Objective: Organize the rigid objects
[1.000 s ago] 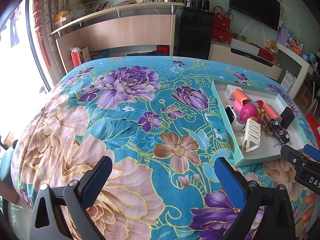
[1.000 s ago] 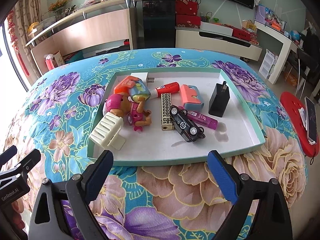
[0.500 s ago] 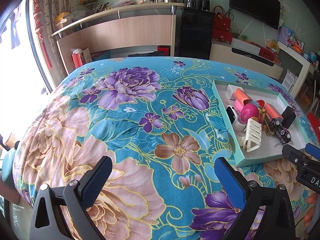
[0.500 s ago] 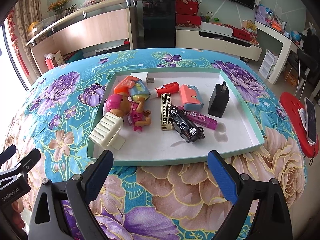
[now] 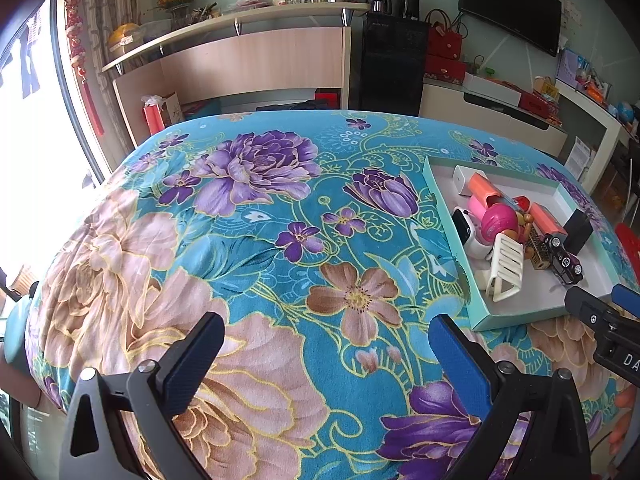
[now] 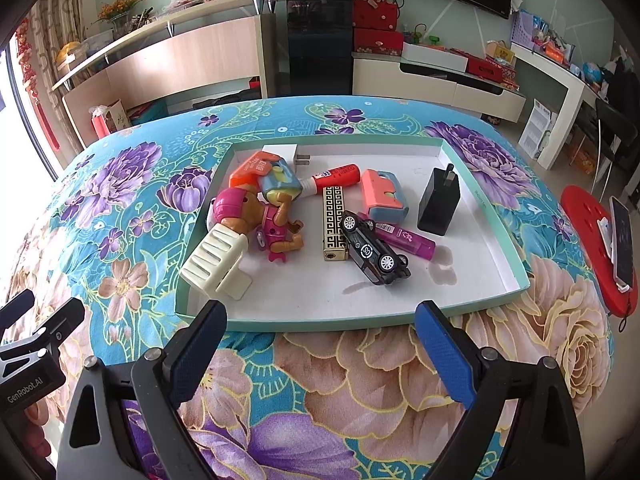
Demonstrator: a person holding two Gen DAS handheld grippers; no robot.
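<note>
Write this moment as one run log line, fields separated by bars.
left tool open, empty | right tool open, empty, near tray | toy car in tray | nothing grasped

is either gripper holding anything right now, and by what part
Nothing is held. The left gripper and right gripper are both open, with only the floral cloth between their fingers.

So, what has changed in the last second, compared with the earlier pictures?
Almost nothing. The left gripper shifted very slightly, both it and the right gripper are still open and empty, and the items in the tray have not moved.
</note>
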